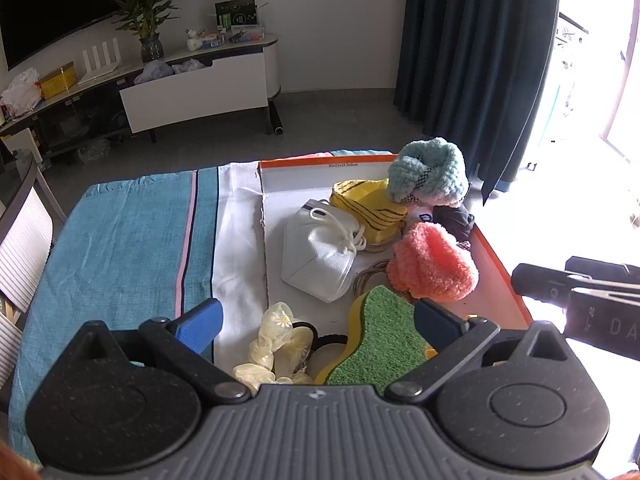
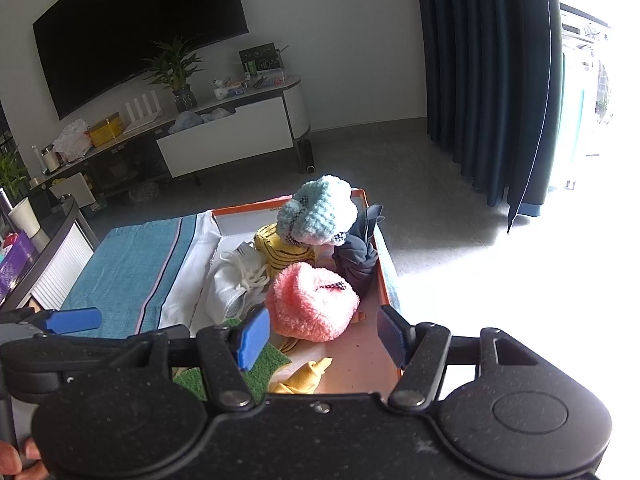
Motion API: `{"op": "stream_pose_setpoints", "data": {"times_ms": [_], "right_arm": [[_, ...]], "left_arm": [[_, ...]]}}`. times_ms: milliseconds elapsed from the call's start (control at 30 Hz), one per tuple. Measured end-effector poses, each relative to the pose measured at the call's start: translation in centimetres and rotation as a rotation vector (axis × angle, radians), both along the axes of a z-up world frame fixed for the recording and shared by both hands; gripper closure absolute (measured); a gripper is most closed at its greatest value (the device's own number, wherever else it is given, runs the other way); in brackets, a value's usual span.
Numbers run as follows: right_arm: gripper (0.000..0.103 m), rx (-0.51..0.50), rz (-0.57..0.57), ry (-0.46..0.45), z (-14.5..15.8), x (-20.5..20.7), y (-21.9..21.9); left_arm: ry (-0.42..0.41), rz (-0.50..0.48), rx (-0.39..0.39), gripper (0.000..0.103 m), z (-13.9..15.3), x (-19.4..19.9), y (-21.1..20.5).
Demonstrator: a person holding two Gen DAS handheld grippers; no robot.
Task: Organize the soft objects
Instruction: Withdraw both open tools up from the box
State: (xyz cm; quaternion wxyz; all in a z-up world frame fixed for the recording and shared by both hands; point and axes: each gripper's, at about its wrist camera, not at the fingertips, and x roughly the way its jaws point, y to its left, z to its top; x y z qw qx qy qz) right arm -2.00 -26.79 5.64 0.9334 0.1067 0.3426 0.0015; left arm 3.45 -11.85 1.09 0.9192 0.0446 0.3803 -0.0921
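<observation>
Table under a blue striped cloth with a white band beside the orange-edged box. Soft items all inside the box: white mask, yellow striped cloth, pink fluffy ball, light-blue knit ball on top at the far end, dark cloth, green sponge nearest. Left gripper spread wide, nothing pinched. Right gripper likewise released, empty. Behind: grey floor, TV, low media unit, potted plant, dark curtain, glare from the window.
</observation>
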Motion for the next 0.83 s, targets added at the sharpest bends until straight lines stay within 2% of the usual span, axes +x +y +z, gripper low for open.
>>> {"op": "stream_pose_setpoints", "data": {"times_ms": [833], "right_arm": [[0.030,0.001,-0.006,0.009,-0.49,0.39,-0.17]], "left_arm": [[0.015,-0.013,0.016,0.000,-0.54,0.47,-0.15]]}}
